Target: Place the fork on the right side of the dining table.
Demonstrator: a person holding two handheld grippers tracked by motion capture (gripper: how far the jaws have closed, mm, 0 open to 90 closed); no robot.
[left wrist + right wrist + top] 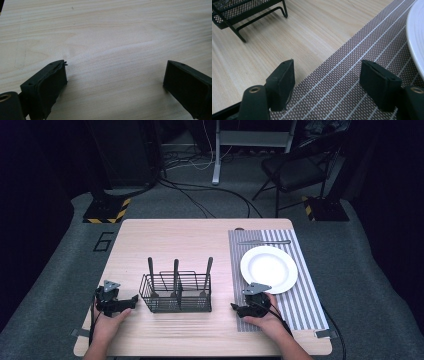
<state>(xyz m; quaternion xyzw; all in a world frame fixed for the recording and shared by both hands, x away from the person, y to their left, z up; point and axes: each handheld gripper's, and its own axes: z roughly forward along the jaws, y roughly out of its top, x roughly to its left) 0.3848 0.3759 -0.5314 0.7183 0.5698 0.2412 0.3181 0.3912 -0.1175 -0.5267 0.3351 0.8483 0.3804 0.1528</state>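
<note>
The person's 2 hands are sitting closest to us, near the front edge of the table (165,232). The left gripper (131,299) is resting by the front left corner, and its jaws are standing wide open with only bare wood between them. The right gripper (235,307) is resting over the left edge of the striped mat (300,305), near the front. Its jaws are wide open too and are holding nothing.

Between the 2 grippers, a black wire basket (176,292) is standing in the middle of the table, a bit toward the front. 3 dark handles (175,270) are sticking straight up out of it. A white plate (269,269) is lying on the mat, and a knife (264,242) is lying at the mat's back edge, just behind the plate.

It looks like the next job is taking a handle out of the basket. To do it well, 1 gripper should be coming down from above, closing on just 1 handle near its top, and lifting straight up so the basket is not tipping.
</note>
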